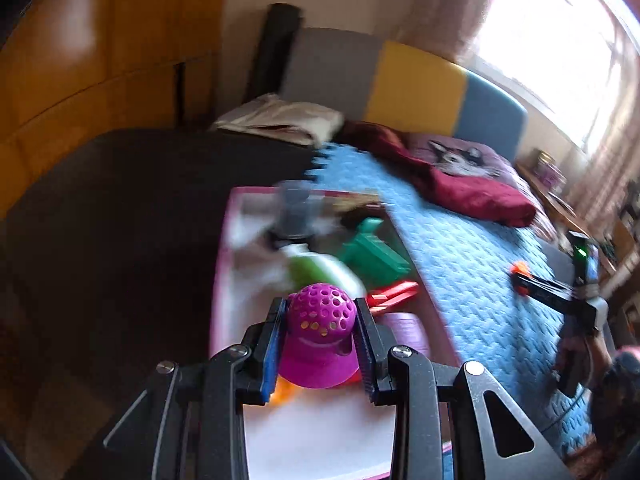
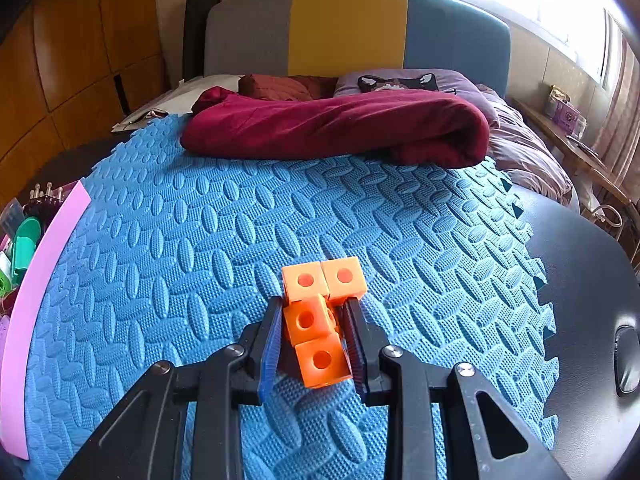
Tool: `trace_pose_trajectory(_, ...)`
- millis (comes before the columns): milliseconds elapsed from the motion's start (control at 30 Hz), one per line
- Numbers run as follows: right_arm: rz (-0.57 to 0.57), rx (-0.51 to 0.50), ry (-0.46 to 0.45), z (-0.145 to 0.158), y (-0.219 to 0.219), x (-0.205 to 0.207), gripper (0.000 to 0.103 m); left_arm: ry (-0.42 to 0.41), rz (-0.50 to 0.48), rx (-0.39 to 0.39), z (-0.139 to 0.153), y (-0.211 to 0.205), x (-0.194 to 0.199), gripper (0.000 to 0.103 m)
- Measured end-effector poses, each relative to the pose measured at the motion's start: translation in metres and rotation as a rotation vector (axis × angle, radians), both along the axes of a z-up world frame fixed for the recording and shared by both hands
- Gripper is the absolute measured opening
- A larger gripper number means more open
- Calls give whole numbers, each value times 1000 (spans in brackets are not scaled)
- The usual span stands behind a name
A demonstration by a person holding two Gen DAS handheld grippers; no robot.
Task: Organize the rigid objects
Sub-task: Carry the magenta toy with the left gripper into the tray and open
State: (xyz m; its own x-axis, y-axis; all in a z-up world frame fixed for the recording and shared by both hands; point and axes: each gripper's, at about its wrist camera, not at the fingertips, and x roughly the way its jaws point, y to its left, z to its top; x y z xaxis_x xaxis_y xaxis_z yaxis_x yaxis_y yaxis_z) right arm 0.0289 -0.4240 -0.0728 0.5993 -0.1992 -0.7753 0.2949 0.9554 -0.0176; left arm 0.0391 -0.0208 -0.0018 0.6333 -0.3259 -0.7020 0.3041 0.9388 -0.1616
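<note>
My left gripper is shut on a magenta perforated dome toy and holds it above the pink-rimmed box. The view is blurred by motion. Inside the box lie a green toy, a red piece, a green-and-white item and a grey cup. My right gripper is shut on an orange piece of joined cubes, low over the blue foam mat. In the left wrist view, the right gripper shows far right with an orange bit at its tip.
A maroon blanket and a purple pillow lie at the mat's far end. The pink box edge runs along the mat's left side. A dark surface lies to the right, and a wooden wardrobe stands on the left.
</note>
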Motion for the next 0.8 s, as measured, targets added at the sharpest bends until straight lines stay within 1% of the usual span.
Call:
trace_pose_trajectory(100,0,1,0,0,0,0,28,2,64,11,-1,27,0,33)
trace_pose_trajectory(200,1,10,-2,0,0,0,28,25,68,-6,-5,39,-4,33)
trace_pose_trajectory(300,1,9,-2,1,-1,0,28,53,24,-24,-10,36,-12,33)
trace_pose_trajectory(367,1,11,-2,1,-1,0,28,72,-41,-39,-14,26,-18,33)
trace_pose_trajectory(433,1,9,-2,1,-1,0,28,86,-110,-38,-18,12,-26,33)
trace_pose_trajectory(533,1,11,-2,1,-1,0,28,126,-183,-40,-28,-6,-34,33)
trace_pose_trajectory(633,1,11,-2,1,-1,0,28,155,-206,-27,-36,-16,-36,33)
trace_pose_trajectory(700,1,12,-2,1,0,0,28,161,-194,-10,-40,-18,-34,33)
trace_pose_trajectory(800,1,10,-1,1,-1,0,28,174,-150,47,-52,-18,-19,33)
